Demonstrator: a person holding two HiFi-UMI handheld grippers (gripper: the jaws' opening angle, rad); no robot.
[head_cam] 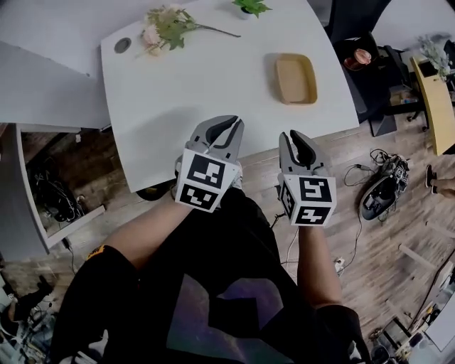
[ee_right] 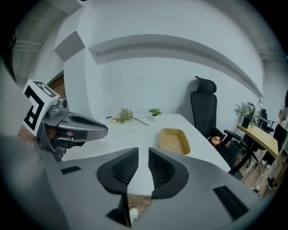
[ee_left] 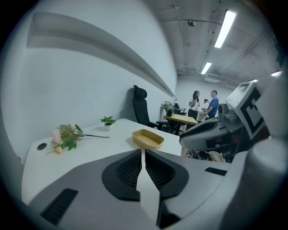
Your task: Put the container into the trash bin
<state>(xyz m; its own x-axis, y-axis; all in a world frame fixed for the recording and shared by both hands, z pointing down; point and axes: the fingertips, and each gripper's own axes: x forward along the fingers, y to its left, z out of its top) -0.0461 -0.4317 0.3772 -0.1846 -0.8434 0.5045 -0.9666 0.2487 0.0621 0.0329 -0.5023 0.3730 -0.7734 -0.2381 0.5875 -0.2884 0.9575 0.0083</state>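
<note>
A shallow tan container (head_cam: 296,78) lies empty on the white table (head_cam: 213,85), toward its right side. It also shows ahead in the left gripper view (ee_left: 147,139) and in the right gripper view (ee_right: 174,140). Both grippers hover at the table's near edge, short of the container. My left gripper (head_cam: 226,128) is shut with nothing in it, its jaws meeting in a thin line (ee_left: 142,150). My right gripper (head_cam: 295,136) stands a little open and empty, with a clear gap between its jaws (ee_right: 143,150). No trash bin is in view.
A bunch of flowers (head_cam: 170,27) and a small potted plant (head_cam: 250,7) sit at the table's far side, beside a round cable hole (head_cam: 122,45). A black office chair (ee_right: 204,108) stands right of the table. Cables and gear (head_cam: 384,185) litter the wooden floor. People (ee_left: 204,104) stand far off.
</note>
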